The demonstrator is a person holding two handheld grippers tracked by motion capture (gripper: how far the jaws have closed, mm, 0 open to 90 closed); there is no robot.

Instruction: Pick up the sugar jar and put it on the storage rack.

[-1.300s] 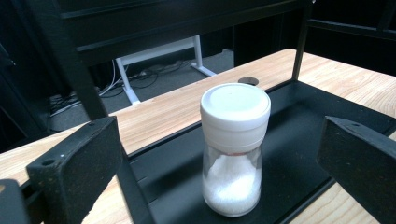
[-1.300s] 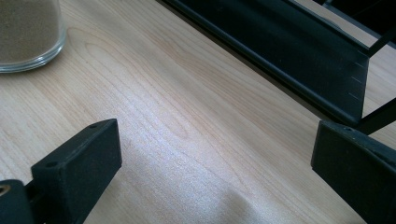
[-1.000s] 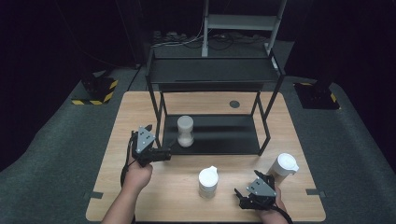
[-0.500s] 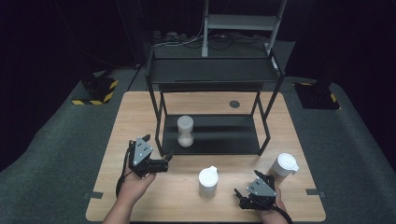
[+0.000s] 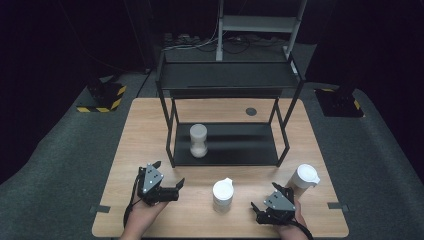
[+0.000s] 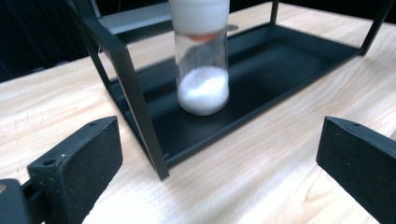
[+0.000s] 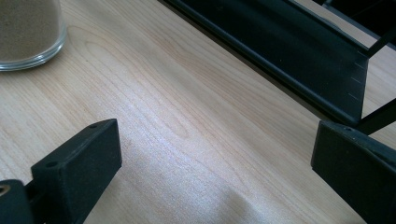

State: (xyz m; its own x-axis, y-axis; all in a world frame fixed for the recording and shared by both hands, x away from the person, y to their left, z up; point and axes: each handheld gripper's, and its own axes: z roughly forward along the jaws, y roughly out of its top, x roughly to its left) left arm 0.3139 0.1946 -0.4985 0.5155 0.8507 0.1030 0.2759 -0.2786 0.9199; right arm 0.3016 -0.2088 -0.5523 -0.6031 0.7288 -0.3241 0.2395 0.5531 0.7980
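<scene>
A clear jar (image 5: 198, 140) with a white lid stands on the lower shelf of the black rack (image 5: 227, 145). In the left gripper view this jar (image 6: 203, 79) holds white powder. My left gripper (image 5: 168, 173) is open on the table in front of the rack's left post, apart from the jar, and its jaws (image 6: 219, 144) are spread wide with nothing between them. A second white-lidded jar (image 5: 223, 195) stands on the table between the grippers. A third jar (image 5: 304, 177) stands at the right. My right gripper (image 5: 264, 196) is open near the front edge; its jaws (image 7: 217, 144) frame bare wood.
The rack's upper shelf (image 5: 230, 75) overhangs the lower one, and thin black posts (image 6: 135, 93) stand at its corners. The base of a jar with tan contents (image 7: 28, 32) lies at the upper left of the right gripper view. A dark round hole (image 5: 251, 111) marks the tabletop behind the rack.
My left gripper has drawn back from the rack toward the near edge of the table, still open. The right gripper and the jars have stayed put.
</scene>
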